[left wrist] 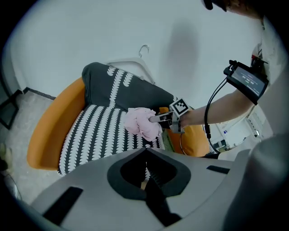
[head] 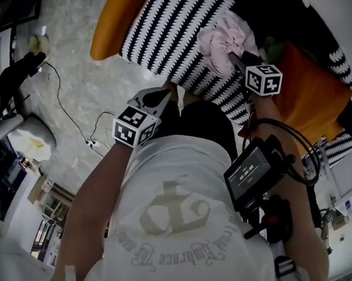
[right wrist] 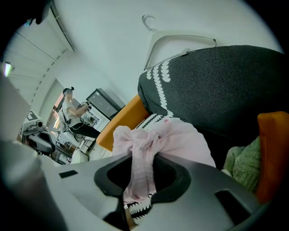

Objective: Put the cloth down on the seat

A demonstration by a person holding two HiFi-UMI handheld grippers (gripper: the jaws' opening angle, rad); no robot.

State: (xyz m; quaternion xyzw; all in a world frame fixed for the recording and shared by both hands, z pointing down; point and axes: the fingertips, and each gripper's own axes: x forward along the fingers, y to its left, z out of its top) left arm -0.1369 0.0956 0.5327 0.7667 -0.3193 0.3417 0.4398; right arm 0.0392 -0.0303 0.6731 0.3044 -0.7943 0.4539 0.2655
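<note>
Cloth, pink and bunched, is clamped in the fingers of the right gripper, over the black-and-white striped seat; left gripper hovers nearer the person, fingers together.

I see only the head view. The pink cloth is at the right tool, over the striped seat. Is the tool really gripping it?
Observer: Yes. In the right gripper view a strand of the pink cloth runs down between the jaws of the right tool, and they are closed on it.
Operator: And the left tool, does it hold something?
Observer: No. The left gripper view shows the left tool with its jaws together and nothing between them.
Operator: Is there anything behind the chair that I do not see?
Observer: A white hanger stands up behind the dark backrest, its hook pointing upward against the wall.
</note>
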